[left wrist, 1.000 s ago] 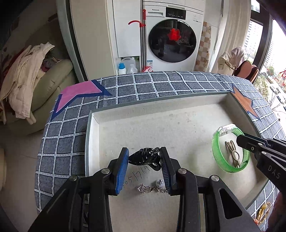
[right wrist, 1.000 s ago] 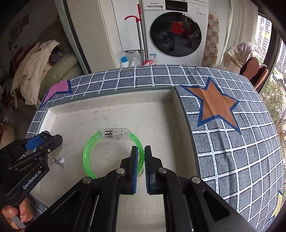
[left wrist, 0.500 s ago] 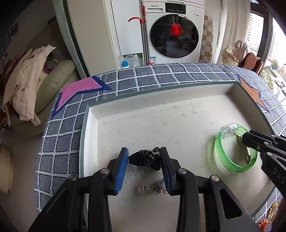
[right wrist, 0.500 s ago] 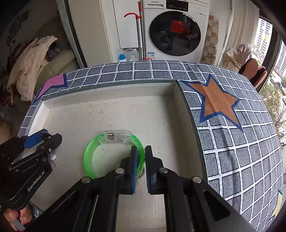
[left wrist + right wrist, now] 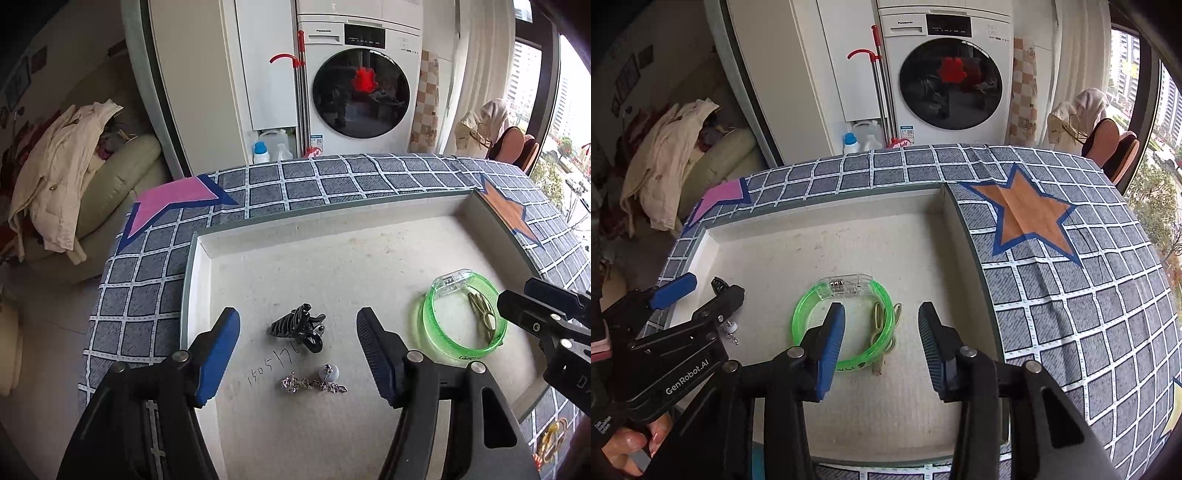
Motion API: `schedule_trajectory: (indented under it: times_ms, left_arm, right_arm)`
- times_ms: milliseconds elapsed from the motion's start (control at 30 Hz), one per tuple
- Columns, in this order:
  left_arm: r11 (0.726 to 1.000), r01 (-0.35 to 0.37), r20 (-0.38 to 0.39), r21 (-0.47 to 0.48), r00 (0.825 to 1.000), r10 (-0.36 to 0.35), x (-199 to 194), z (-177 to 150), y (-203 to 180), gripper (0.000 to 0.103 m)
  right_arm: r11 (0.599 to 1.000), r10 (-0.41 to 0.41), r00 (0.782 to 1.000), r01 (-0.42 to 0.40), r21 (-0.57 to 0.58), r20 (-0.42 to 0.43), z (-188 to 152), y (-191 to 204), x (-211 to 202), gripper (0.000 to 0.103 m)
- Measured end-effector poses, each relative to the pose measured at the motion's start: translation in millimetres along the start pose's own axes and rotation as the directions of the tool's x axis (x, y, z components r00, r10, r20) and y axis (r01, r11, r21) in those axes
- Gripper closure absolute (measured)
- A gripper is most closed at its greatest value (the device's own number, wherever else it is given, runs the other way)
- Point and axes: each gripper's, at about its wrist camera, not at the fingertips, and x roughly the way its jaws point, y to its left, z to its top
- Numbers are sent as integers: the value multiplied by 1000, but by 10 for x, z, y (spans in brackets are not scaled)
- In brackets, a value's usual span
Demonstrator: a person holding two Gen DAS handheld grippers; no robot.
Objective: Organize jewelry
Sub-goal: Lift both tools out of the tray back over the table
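A black claw hair clip [image 5: 300, 327] lies on the white tray [image 5: 332, 236], between the fingers of my left gripper [image 5: 298, 334], whose jaws are opening and do not touch it. Just nearer lies a silver chain with a pearl bead [image 5: 314, 380]. To the right, a green translucent bangle [image 5: 463, 314] rests flat with a pale gold clip [image 5: 480, 312] across it. My right gripper [image 5: 881, 334] hovers over that bangle [image 5: 846, 317] and gold clip [image 5: 886, 325]; its jaws are opening, pads clear of both. The left gripper [image 5: 701, 291] shows at the right wrist view's left edge.
The tray's raised walls [image 5: 827, 206] sit on a grey checked cloth with a pink star [image 5: 173, 206] and an orange star [image 5: 1027, 214]. Handwritten digits [image 5: 271, 363] mark the tray floor. Beyond stand a washing machine [image 5: 360, 85] and a sofa with clothes [image 5: 66, 177].
Both grippers have opened. The left one let go of the black hair clip, which now lies on the tray. The right one parted from shut, leaving the gold clip across the bangle.
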Motion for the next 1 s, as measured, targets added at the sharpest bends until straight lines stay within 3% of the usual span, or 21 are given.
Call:
schedule_trajectory:
  times_ms: [67,100,300,433,500,567,767,1000]
  left_arm:
    - [1000,10,12,-14,1000,-10,-76,-16,24,17]
    - [1000,11,17,-17,1000,-11,-115,-26,34,1]
    - [999,6,67,-32,998,-3,-433,-161,129,0]
    - [999,5,89,-43,996,-1,-660,-308,226,0]
    - [999,1,92,-40,996,3,-763,-402,266,0]
    - [999,-18,94,-38,995,21,-852,-520,303,0]
    - [999,-29,70,-45,997,32,-990,-906,400,0]
    - [998,20,13,-59,1000,-19,-1057,-1310,409,0]
  right_arm:
    - [1000,3,1000,-4,1,4,-29,9,-34,55]
    - [1000,5,1000,-5,0,3,-46,16,-47,54]
    - [1000,28,1000,-28,-11,10,-172,90,-166,42]
    - [998,56,998,-55,-37,31,-273,158,-310,18]
    - [997,68,996,-66,-44,51,-338,183,-401,14]
    - [996,85,995,-83,-38,59,-420,197,-475,0]
    - [992,123,989,-122,-25,80,-657,180,-673,0]
    - [992,119,993,-118,-40,20,-972,224,-829,0]
